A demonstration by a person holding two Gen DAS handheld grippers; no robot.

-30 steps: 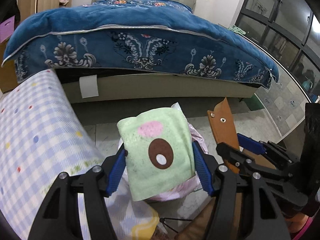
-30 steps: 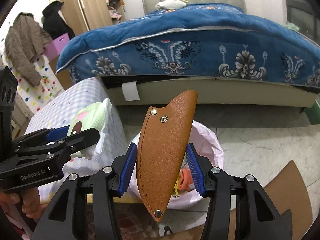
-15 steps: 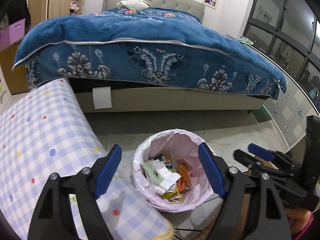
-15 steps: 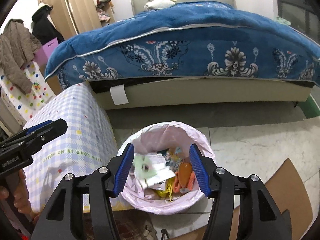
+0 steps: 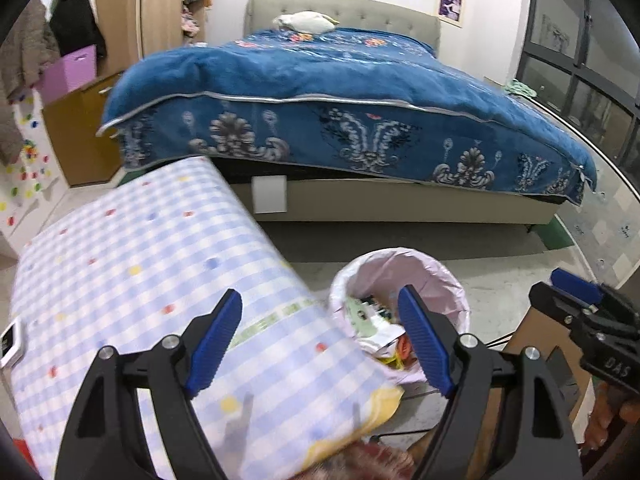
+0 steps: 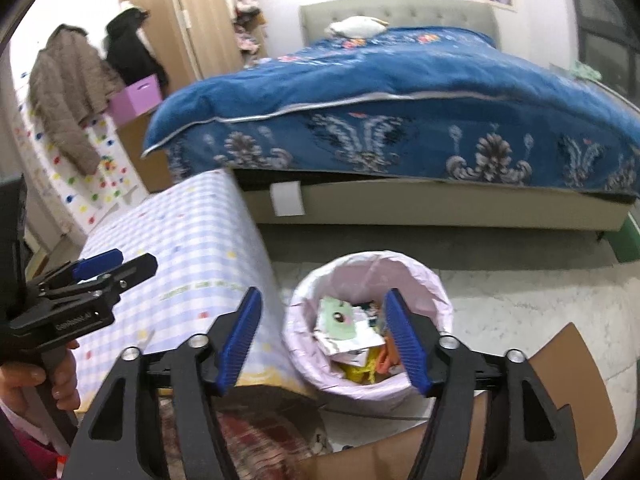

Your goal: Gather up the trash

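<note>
Both tools are empty. The left tool (image 5: 320, 336) hangs over the near corner of the checked desk (image 5: 140, 248), its jaws opening with nothing between them. The right tool (image 6: 324, 336) sits just above the bin (image 6: 424, 280), jaws opening too, with only the rubbish far below showing in the gap.

The trash lies inside the bin, which stands on the floor just beside the desk, between the desk and the bed (image 6: 400, 92). On top lies a pale green wrapper (image 6: 338, 314) with a brown spot, over white paper scraps (image 6: 352, 346) and something orange (image 6: 386, 356) against the bin's right wall.

These pieces look light and limp — paper and thin film that would crumple under the pads rather than resist, so a pinch on a folded edge or a bunched middle should hold better than a flat face. The pink liner (image 5: 400, 268) is thin and slack over the rim; it would likely drag or tear if snagged. The bin itself looks light enough to tip if knocked — best to keep clear of its rim.
</note>
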